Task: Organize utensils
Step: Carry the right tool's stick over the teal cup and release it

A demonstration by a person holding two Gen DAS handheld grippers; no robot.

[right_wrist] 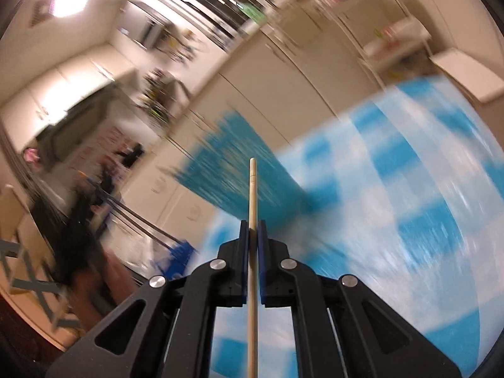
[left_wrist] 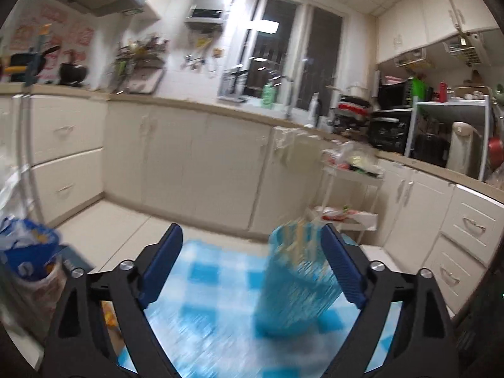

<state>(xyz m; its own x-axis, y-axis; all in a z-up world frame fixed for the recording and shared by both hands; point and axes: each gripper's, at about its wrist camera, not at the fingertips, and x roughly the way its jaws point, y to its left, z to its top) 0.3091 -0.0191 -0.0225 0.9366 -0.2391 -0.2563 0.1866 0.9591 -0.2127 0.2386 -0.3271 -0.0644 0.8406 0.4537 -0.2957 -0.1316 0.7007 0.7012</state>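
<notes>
The left gripper (left_wrist: 252,261) had its blue-padded fingers (left_wrist: 162,266) spread wide with nothing between them, above the blue-and-white checked tablecloth (left_wrist: 201,286). A tall blue plastic utensil holder (left_wrist: 294,286) stood on the cloth close beside the right-hand finger, blurred, with pale wooden chopsticks (left_wrist: 299,236) rising from its top. The right gripper (right_wrist: 252,233) was closed tight on a single pale wooden chopstick (right_wrist: 252,189), which ran lengthwise between the pads and pointed forward toward the blurred blue holder (right_wrist: 239,170). Cream kitchen cabinets (left_wrist: 189,163) lined the background.
</notes>
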